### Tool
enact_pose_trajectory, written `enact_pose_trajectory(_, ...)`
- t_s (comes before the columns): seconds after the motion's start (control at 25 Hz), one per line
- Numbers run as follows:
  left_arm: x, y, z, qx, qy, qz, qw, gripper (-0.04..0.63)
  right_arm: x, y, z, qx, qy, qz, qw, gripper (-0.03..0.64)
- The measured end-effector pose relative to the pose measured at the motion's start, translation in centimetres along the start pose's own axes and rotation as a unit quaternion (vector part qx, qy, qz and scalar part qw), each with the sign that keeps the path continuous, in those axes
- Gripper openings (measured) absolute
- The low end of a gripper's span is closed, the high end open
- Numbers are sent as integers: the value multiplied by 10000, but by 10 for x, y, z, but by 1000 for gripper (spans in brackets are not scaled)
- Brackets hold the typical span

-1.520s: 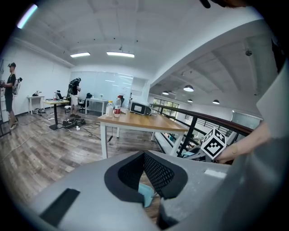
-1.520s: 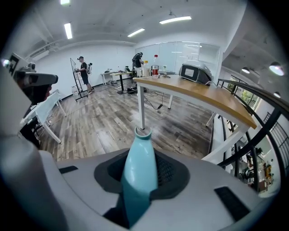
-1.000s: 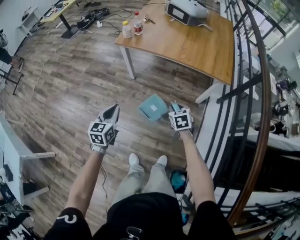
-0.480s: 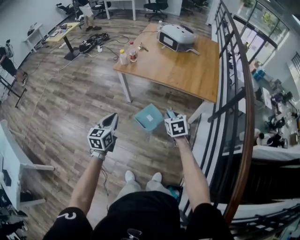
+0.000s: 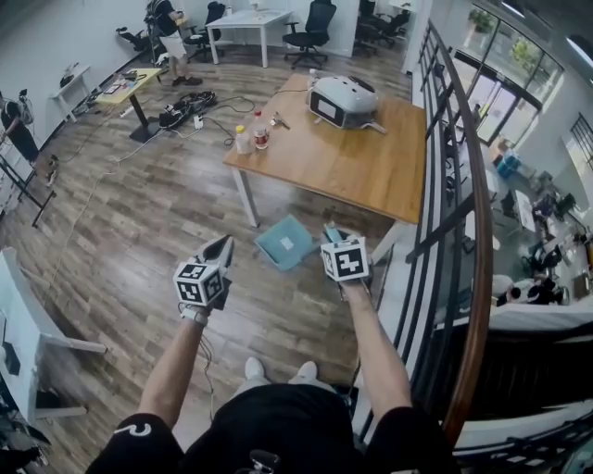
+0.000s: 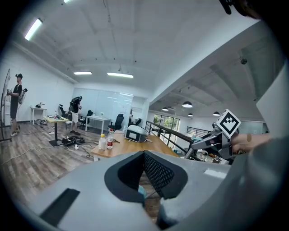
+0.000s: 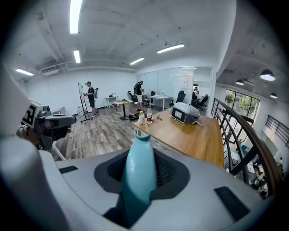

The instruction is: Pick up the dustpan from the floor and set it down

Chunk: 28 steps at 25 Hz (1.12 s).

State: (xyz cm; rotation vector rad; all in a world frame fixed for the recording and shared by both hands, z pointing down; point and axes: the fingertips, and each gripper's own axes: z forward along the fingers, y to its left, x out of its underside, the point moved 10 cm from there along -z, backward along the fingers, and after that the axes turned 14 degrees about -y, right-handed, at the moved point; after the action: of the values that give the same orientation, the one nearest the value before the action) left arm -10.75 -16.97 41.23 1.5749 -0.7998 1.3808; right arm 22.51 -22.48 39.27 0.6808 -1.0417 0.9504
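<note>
Teal and made of plastic, the dustpan hung in the air off the wooden floor, in front of the person and just short of the near edge of the tabletop. The right claw had hold of it: in the right gripper view the dustpan's handle stood upright between the two jaws, which were partly closed and pressed against it on both sides, with the tip of the handle rising above them. From the head view the pan's flat scoop lay to the left of that claw, tilted, with a pale label on its face. The left claw was level with it on the other side, well apart from the dustpan, its jaws drawn together with nothing between them. On the tabletop stood a white machine at the far end and two bottles at the left corner. A dark railing ran along the person's right side. Farther back in the room stood desks, office chairs and two other people.
</note>
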Motion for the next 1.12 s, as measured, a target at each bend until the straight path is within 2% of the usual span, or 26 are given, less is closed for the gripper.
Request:
enact_pose_trajectory(0.28,-3,-1,1,-25,22,170,9999,-1,-5,4,-5,-188,-106,112,9997,89)
enact_pose_trajectory(0.84,-13,-4,3,43,43,227,9997,-2,-6,4,-9,-150,-102,51,9998,90)
enact_pose_trajectory(1.12,-14,-24,7,119,36,257,9996,-2,-2,-1,-14,-198,-73,-36,9998,91)
